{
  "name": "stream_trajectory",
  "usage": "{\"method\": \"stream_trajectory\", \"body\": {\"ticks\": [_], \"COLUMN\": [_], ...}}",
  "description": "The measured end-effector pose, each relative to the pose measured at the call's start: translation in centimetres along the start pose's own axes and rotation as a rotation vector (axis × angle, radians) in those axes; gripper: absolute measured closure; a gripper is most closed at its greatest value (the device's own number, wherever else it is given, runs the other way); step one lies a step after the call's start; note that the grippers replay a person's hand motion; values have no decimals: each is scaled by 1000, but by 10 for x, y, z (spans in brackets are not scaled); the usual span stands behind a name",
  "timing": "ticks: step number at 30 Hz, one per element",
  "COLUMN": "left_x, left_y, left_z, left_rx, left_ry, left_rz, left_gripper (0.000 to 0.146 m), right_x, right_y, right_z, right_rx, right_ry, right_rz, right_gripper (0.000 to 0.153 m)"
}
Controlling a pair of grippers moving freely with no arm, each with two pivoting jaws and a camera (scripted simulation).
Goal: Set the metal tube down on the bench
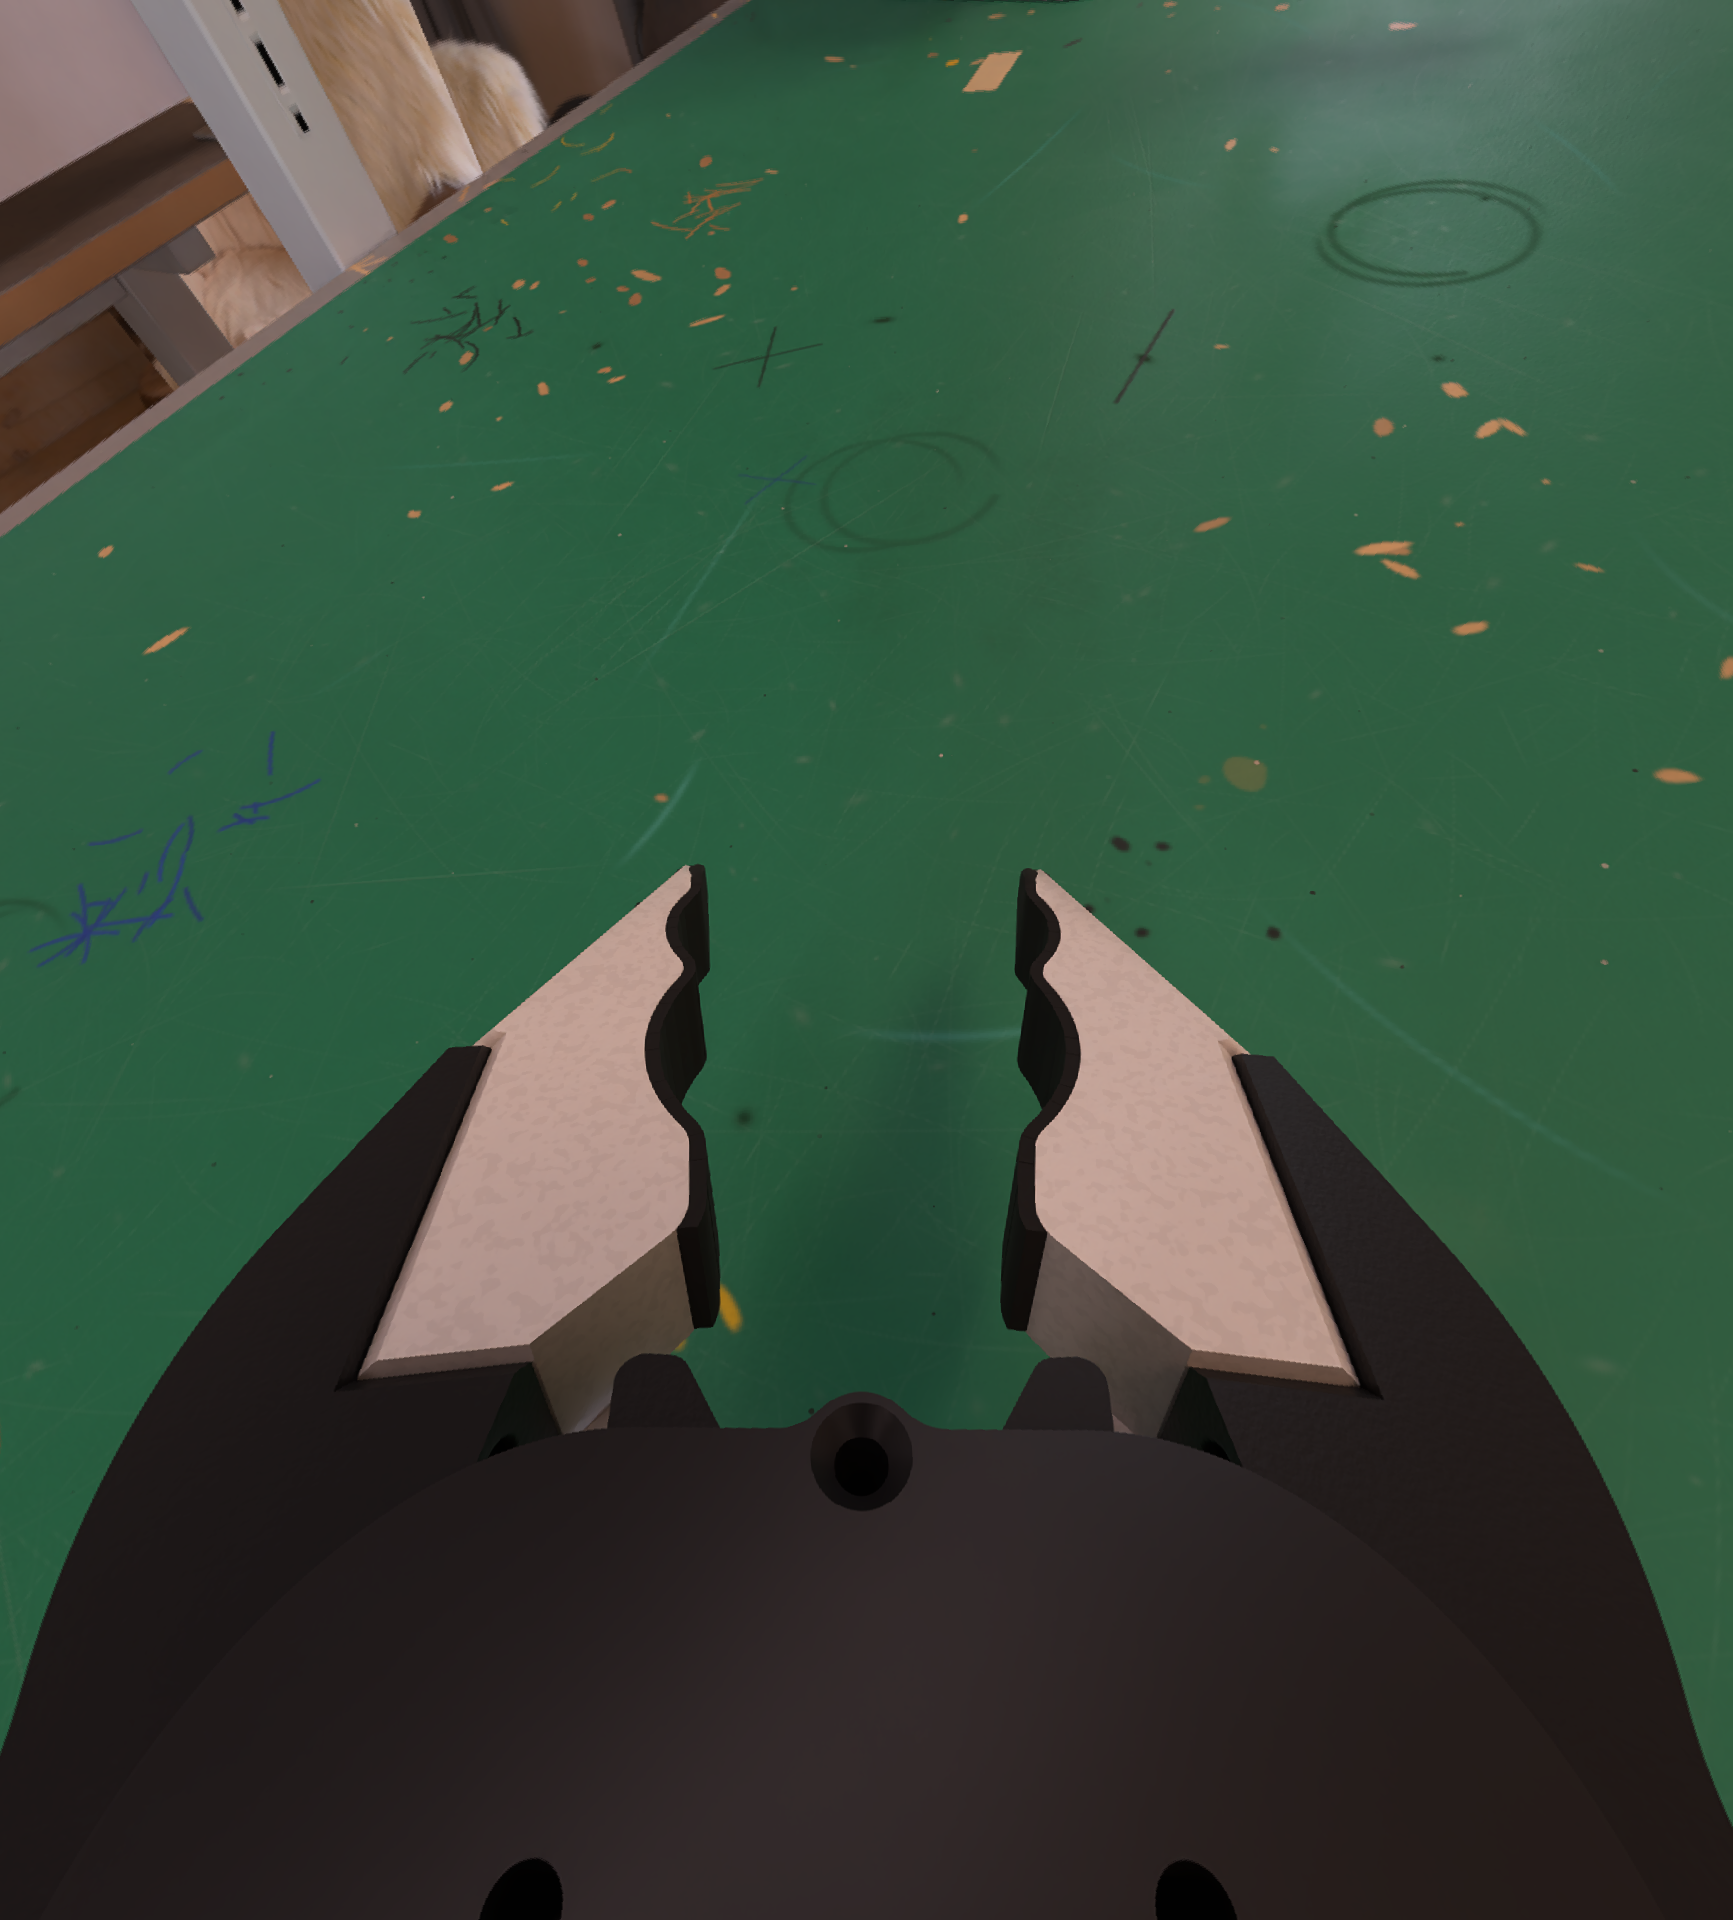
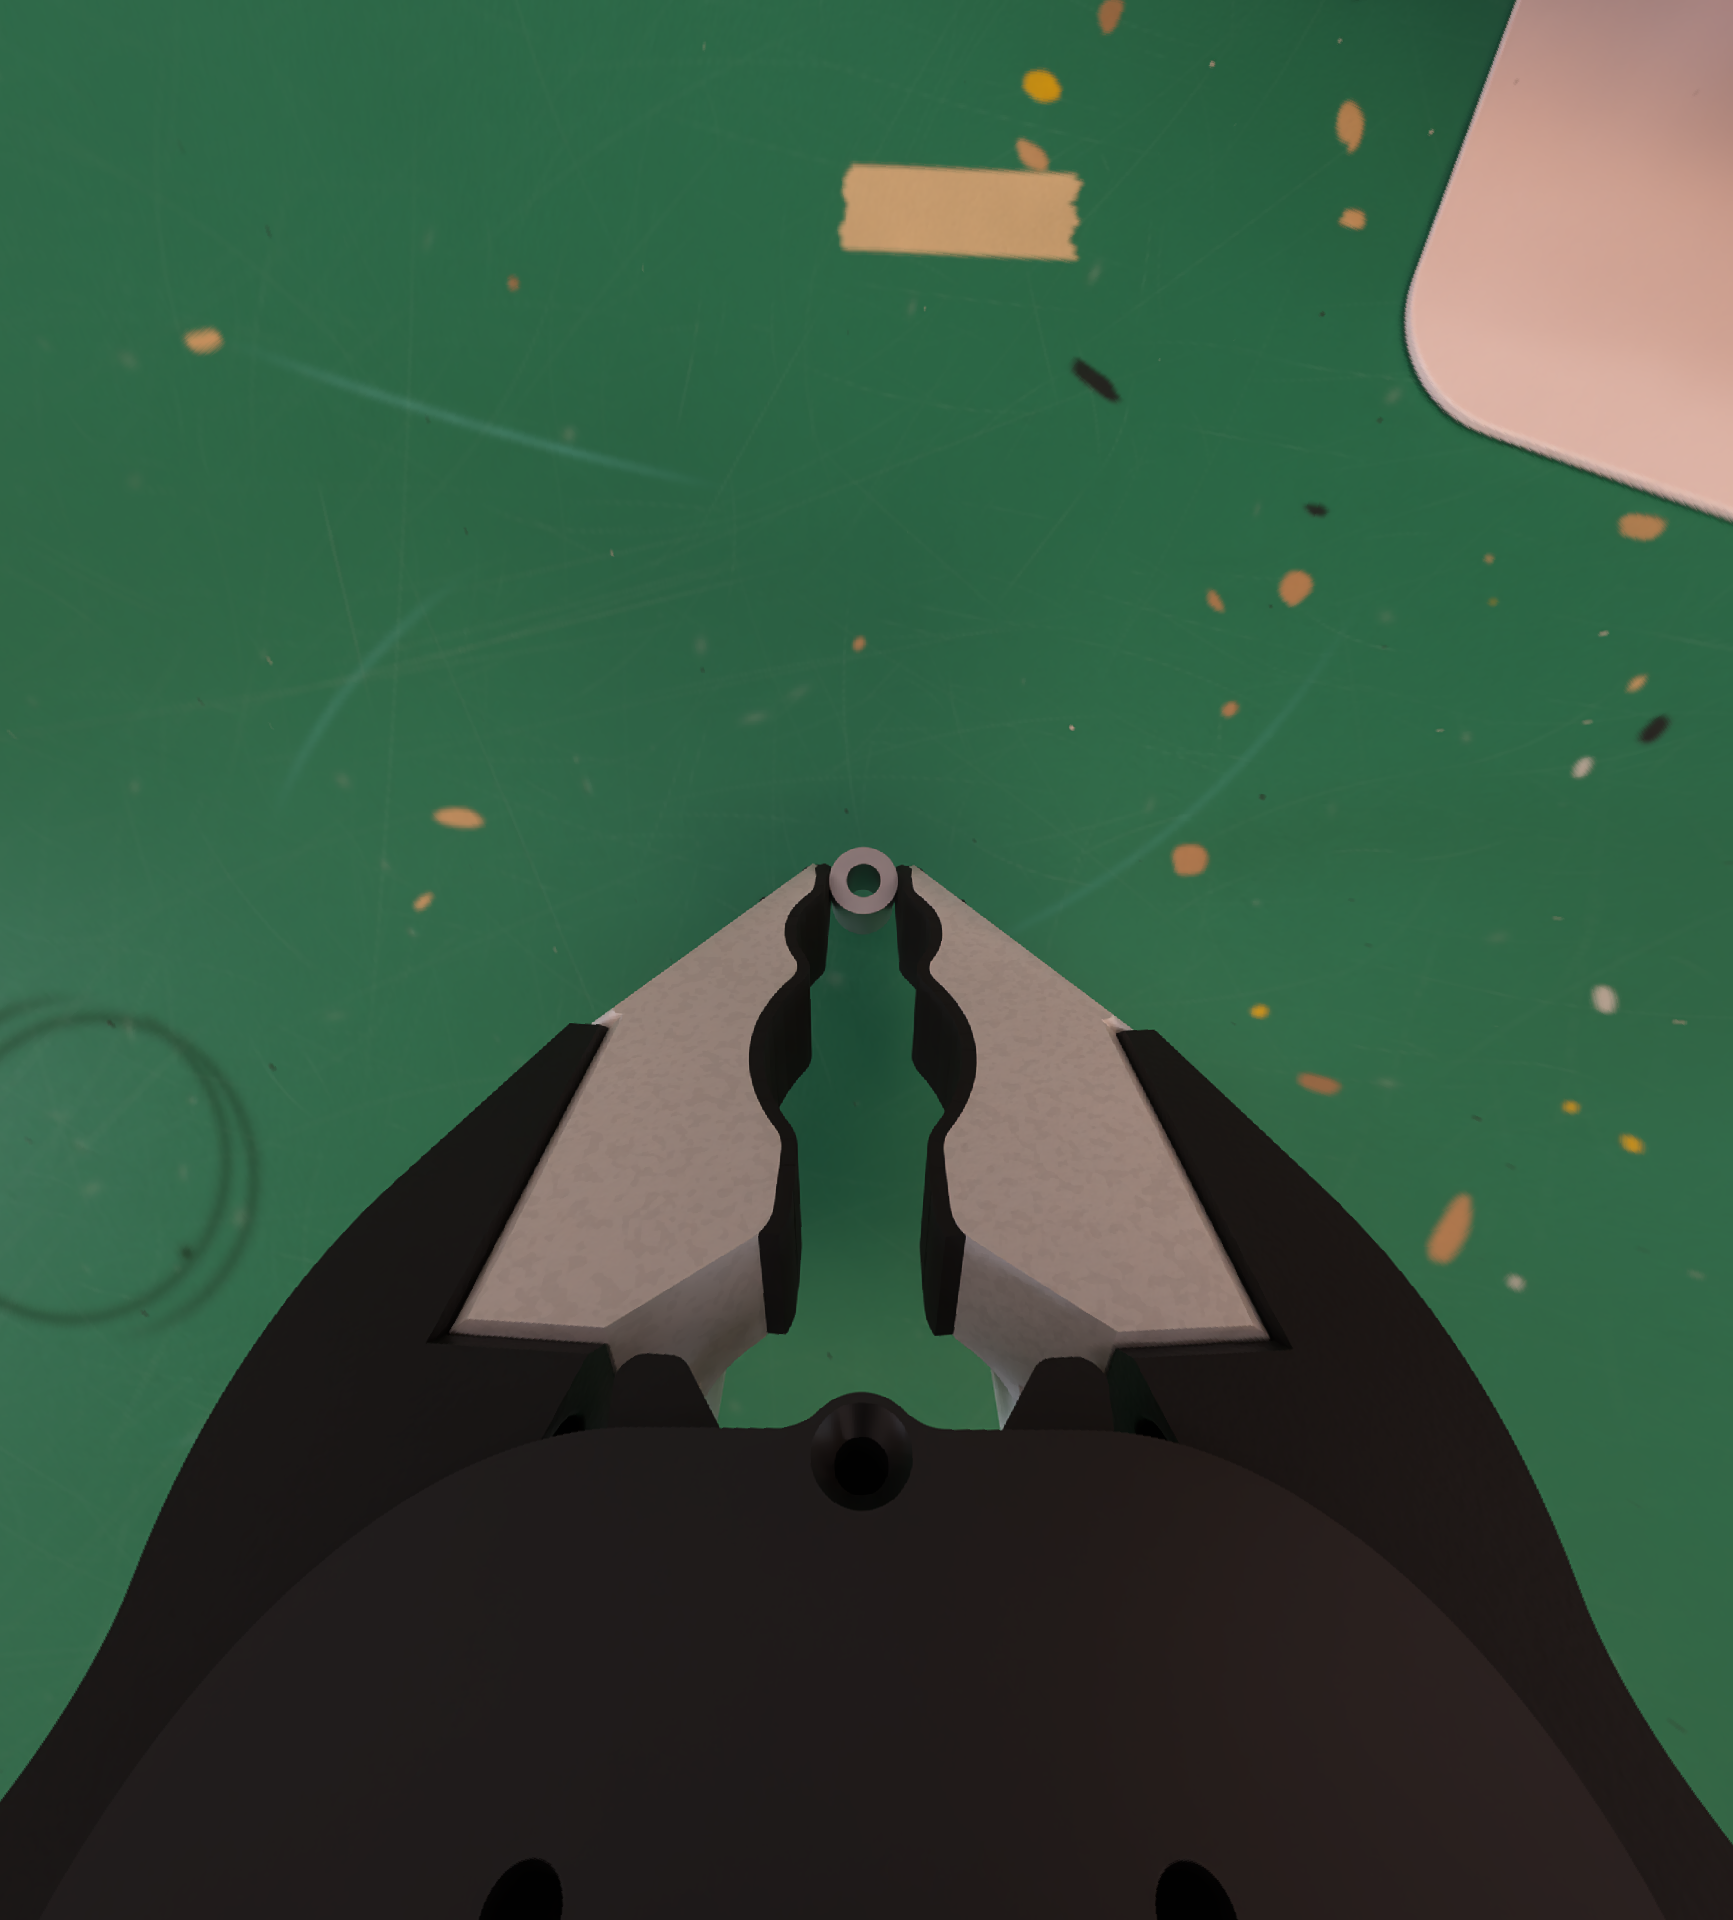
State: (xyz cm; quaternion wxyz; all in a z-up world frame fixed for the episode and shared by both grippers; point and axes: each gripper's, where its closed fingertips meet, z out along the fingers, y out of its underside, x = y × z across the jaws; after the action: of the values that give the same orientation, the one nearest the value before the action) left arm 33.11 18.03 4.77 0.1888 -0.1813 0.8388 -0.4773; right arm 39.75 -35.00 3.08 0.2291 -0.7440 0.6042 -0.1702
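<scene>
We see a green desk (image 1: 1257, 727), scratched, flecked with tan chips and marked with pen circles. A strip of tape (image 2: 961, 211) is stuck to it. Past its left edge stand a grey shelf post (image 1: 259, 125), wooden boards and something pale and furry (image 1: 488, 94).
</scene>
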Motion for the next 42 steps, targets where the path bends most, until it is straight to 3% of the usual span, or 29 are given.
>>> {"method": "stream_trajectory", "body": {"ticks": [18, 21, 24, 27, 31, 34, 37, 42], "left_x": [0, 0, 0, 0, 0, 0, 0, 0], "left_y": [1, 2, 2, 2, 2, 1, 1, 1], "left_z": [0, 0, 0, 2, 1, -1, -1, 1], "left_rx": [-8, -7, -11, -17, -10, -2, -1, -10], "left_ry": [4, 2, 2, 5, 4, 0, 1, 4], "left_rz": [14, 14, 12, 16, 16, 9, 8, 11], "left_gripper": [87, 87, 87, 87, 87, 87, 87, 87], "right_x": [-3, -6, -59, -164, -297, -356, -381, -391], "right_y": [7, -30, -90, -105, -66, -32, -13, 7], "right_z": [7, -26, -102, -135, -78, -26, 5, 26], "right_rx": [-43, 160, 561, 654, 451, 311, 239, 168], "right_ry": [9, 45, 1, -191, -338, -422, -436, -419], "right_rz": [-3, -38, -161, -341, -601, -669, -694, -743], "right_gripper": [141, 141, 141, 141, 141, 141, 141, 141]}}
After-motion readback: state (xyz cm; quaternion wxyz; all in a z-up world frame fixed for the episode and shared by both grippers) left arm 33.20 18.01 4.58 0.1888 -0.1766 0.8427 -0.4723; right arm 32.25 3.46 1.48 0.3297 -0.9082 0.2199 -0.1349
